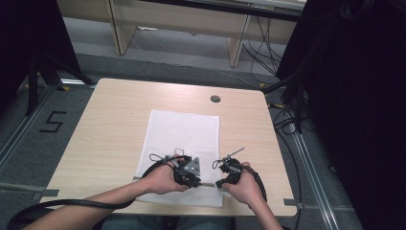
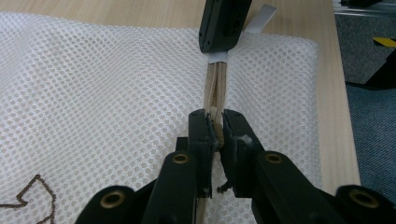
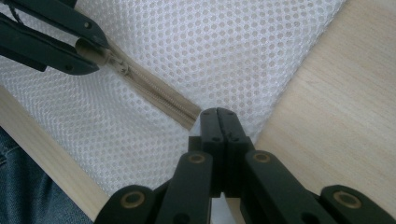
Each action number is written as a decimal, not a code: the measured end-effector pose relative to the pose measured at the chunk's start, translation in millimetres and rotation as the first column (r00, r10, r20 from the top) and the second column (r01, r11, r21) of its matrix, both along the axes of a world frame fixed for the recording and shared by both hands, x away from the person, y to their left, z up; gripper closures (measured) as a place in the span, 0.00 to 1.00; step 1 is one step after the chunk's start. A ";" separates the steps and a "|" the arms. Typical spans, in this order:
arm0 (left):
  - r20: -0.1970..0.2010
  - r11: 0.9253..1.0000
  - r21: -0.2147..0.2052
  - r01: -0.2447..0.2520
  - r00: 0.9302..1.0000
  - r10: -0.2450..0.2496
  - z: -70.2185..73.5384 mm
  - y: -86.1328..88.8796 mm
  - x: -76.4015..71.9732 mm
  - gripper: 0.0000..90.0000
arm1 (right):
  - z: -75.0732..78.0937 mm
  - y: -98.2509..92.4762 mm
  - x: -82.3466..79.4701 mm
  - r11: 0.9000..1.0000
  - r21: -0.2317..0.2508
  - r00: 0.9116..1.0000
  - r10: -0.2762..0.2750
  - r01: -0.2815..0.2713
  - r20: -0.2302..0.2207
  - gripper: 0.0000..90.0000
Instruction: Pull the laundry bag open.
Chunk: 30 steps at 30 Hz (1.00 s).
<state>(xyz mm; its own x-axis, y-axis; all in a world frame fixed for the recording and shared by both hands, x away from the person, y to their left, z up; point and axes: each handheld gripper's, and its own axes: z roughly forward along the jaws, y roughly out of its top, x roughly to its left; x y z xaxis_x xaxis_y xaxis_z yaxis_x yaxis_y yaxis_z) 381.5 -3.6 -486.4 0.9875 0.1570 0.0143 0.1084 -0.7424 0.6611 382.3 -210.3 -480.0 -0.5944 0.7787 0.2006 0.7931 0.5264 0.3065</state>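
Observation:
A white mesh bag (image 1: pixel 184 132) lies flat on the wooden table (image 1: pixel 110 124), with its tan zipper (image 2: pixel 215 84) along the near edge. In the left gripper view my left gripper (image 2: pixel 215 133) is shut on the zipper pull (image 2: pixel 216 131). It sits at the bag's near edge in the high view (image 1: pixel 198 181). Straight ahead along the zipper (image 3: pixel 159 95), my right gripper (image 3: pixel 218 116) is shut on the white tab (image 2: pixel 217 57) at the zipper's end. The right gripper (image 1: pixel 220 182) stands just to the right of the left one.
The bag (image 2: pixel 93 93) carries a brown stitched outline (image 2: pixel 32 196) near one corner. A round cable hole (image 1: pixel 215 98) sits at the table's far side. The table's near edge runs just below both hands. Cables and dark stands (image 1: pixel 297 86) crowd the floor to the right.

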 end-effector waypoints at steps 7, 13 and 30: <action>-0.022 1.000 -0.010 -0.010 1.000 0.010 -0.6 3.3 1.1 0.91 | -0.7 -0.9 0.9 1.000 0.004 1.000 0.010 -0.010 0.007 1.00; 0.005 1.000 0.001 -0.004 1.000 0.004 0.8 4.3 -1.0 0.91 | -0.7 -0.8 0.9 1.000 0.001 1.000 0.008 -0.008 0.005 1.00; -0.004 1.000 -0.014 -0.018 1.000 0.018 0.4 10.2 -1.6 0.91 | -0.7 -0.8 0.7 1.000 0.002 1.000 0.015 -0.015 0.010 1.00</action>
